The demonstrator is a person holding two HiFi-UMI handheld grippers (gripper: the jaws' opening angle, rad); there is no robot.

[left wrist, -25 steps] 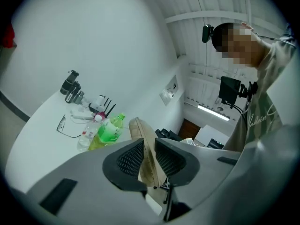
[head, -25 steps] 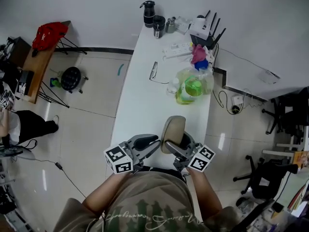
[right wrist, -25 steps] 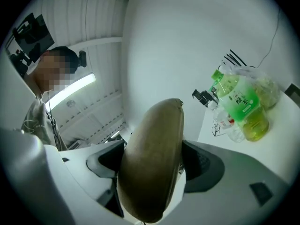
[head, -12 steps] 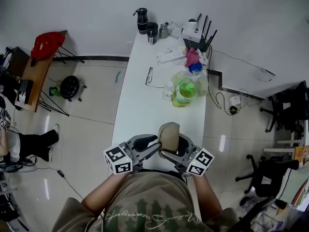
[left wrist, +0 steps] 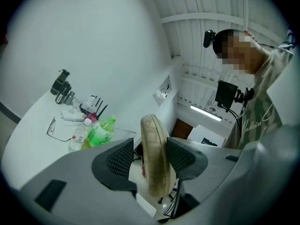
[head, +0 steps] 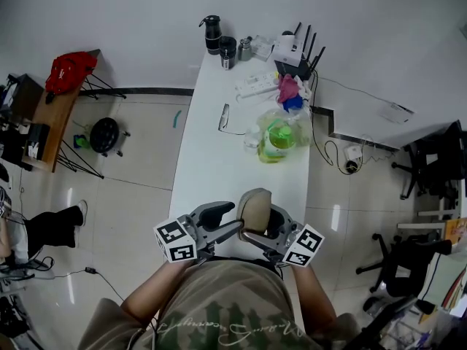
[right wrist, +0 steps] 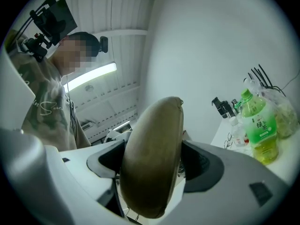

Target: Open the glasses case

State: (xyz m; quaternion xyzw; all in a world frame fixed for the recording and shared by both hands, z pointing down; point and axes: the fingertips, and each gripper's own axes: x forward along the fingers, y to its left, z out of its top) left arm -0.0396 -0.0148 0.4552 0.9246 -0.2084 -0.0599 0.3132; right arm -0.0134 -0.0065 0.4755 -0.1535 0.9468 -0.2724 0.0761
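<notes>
Over the table [head: 219, 166], level right gripper [head: 263, 226] clamps the glasses case [head: 255, 204].

white table [head: 219, 168] | green bottle [head: 278, 138] mid-table | router [head: 287, 49] — far end, near black flask [head: 211, 33] | red bag [head: 69, 70] — on side desk [head: 61, 112]
</notes>
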